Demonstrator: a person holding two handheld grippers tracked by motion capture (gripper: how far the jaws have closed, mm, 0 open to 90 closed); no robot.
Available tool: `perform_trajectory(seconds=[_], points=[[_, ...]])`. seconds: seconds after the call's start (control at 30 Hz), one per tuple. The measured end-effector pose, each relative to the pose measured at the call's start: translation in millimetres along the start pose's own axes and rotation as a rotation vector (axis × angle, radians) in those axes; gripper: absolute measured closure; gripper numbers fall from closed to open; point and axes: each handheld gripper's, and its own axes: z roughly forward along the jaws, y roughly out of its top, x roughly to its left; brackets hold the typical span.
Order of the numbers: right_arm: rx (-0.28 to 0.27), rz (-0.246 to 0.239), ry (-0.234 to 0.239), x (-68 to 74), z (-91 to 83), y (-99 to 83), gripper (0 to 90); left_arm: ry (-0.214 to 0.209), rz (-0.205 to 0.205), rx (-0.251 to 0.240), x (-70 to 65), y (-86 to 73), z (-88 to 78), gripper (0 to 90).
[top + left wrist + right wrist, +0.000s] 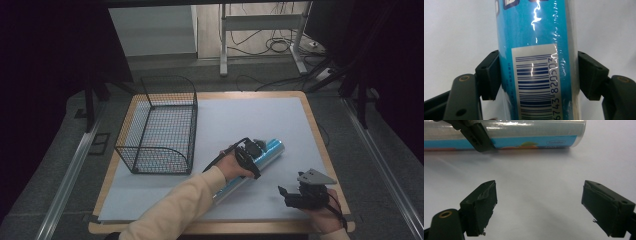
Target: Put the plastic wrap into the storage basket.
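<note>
A long blue and clear cylindrical tube [270, 149] lies slantwise on the pale mat [250, 117], right of centre. My left gripper [253, 150] comes down over its middle and is shut on it. In the left gripper view both pads press the sides of the tube [536, 50] beside its barcode, with the left gripper [539, 75] straddling it. My right gripper [283, 195] rests near the front right edge, open and holding nothing. In the right gripper view its jaws stand wide apart at the right gripper [539, 205], and the tube [524, 135] lies across the top.
A black wire basket [167, 78] stands at the left of the mat, with nothing in it. The wooden table edge [320, 145] frames the mat. Beyond the table are desk legs and cables on the floor.
</note>
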Motion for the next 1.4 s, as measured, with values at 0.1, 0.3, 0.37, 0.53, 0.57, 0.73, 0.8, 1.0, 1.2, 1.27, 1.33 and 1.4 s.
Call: perform_trajectory(seconds=[0.1,0.3,0.37,0.53,0.57,0.73,0.8,1.0,1.2,1.27,1.33,1.4], points=[[0.0,0.0,0.0,-0.1,0.1,-0.1,13.3,-0.013,-0.014,0.006,1.9,0.9,-0.5,30.6],[-0.001,-0.004,-0.001,-0.3,-0.3,0.1,13.3,-0.06,-0.034,0.023,9.7,2.9,-1.7,31.0],[-0.003,-0.002,-0.002,-0.7,-0.7,0.1,13.3,-0.054,-0.03,0.032,9.7,3.8,-2.6,31.1],[-0.008,0.001,-0.002,-2.0,-1.5,0.2,13.3,-0.046,-0.017,0.03,10.6,6.5,-12.8,31.3],[-0.008,0.0,-0.003,-2.2,-1.7,0.0,13.3,-0.042,-0.015,0.029,10.7,7.3,-16.3,31.3],[-0.011,0.008,-0.006,-2.7,-3.6,-0.6,13.3,-0.032,-0.008,0.02,13.3,9.1,-33.9,31.4],[-0.012,0.007,-0.007,-3.6,-3.8,-0.9,13.3,-0.027,-0.006,0.019,13.6,8.7,-38.2,31.4],[-0.01,0.005,-0.006,-2.8,-2.9,-0.9,13.3,-0.024,-0.001,0.017,12.9,6.8,-38.5,31.5],[-0.009,0.007,-0.006,-3.6,-2.6,-1.4,13.3,-0.023,0.008,0.026,12.1,8.2,-39.7,31.5],[-0.009,0.006,-0.006,-3.6,-2.6,-1.3,13.3,-0.021,0.016,0.025,12.7,9.3,-43.2,31.6],[-0.011,0.006,-0.006,-3.6,-2.9,-1.1,13.3,-0.017,0.018,0.02,14.0,10.8,-49.0,31.6],[-0.011,0.008,-0.005,-3.6,-3.1,-1.1,13.3,-0.017,0.02,0.008,15.1,12.1,-55.5,31.6]])
